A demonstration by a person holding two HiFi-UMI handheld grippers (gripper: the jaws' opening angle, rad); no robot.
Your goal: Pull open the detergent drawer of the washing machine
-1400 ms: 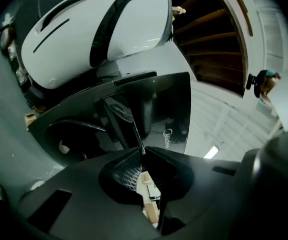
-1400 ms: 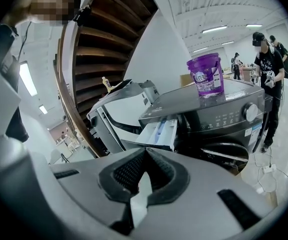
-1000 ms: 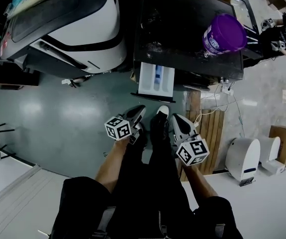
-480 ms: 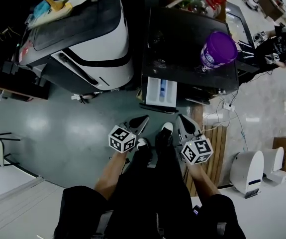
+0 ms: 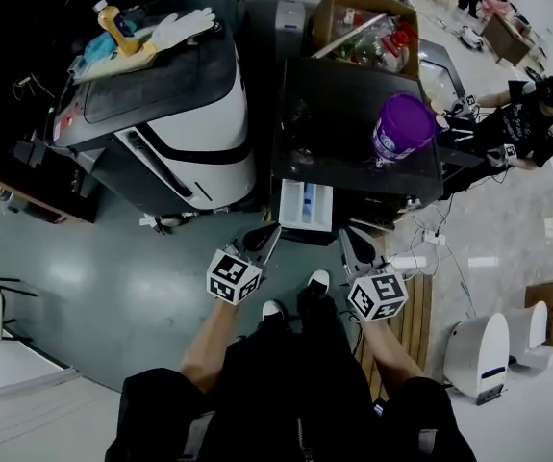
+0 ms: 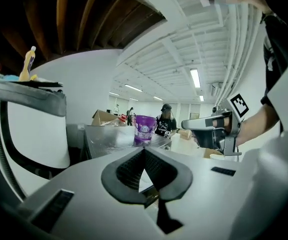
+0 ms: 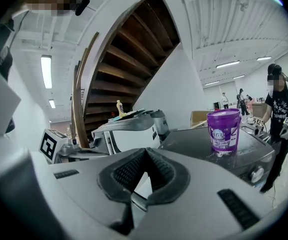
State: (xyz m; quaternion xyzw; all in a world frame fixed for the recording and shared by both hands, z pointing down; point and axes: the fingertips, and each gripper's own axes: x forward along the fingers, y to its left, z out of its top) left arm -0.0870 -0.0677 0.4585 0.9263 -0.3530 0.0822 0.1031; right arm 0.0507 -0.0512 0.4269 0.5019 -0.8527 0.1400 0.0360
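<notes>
on the far left stands a white machine (image 5: pixel 194 138) with a yellow bottle (image 5: pixel 113 17) and a glove (image 5: pixel 184 27) lying on top. next to it is the dark washer (image 5: pixel 339 123). the drawer (image 5: pixel 307 206) sticks out of its front, on the side near the white machine. it looks pulled out already, white inside with a blue part showing, so i think the job is about done. the left gripper (image 5: pixel 272 231) is just below the drawer, near it but not touching it. its jaws are pressed together with nothing in them. the right gripper (image 5: pixel 346 237) is on the other side of the drawer, also near and not touching. its jaws are squeezed tight and empty too. more to the right, a purple tub (image 5: pixel 403 128) sits on top of the washer, and a person (image 5: pixel 526 123) stands at the far right. the drawer looks like light, hard plastic. i think it slides easily on its tracks and then stops at the end. its front looks smooth, so jaws could slip off it. the best place to hold it is the front edge, in the middle, where there is a lip to grab. pull it straight out, not sideways. thin plastic like this can bend or crack if you tug too hard.
</notes>
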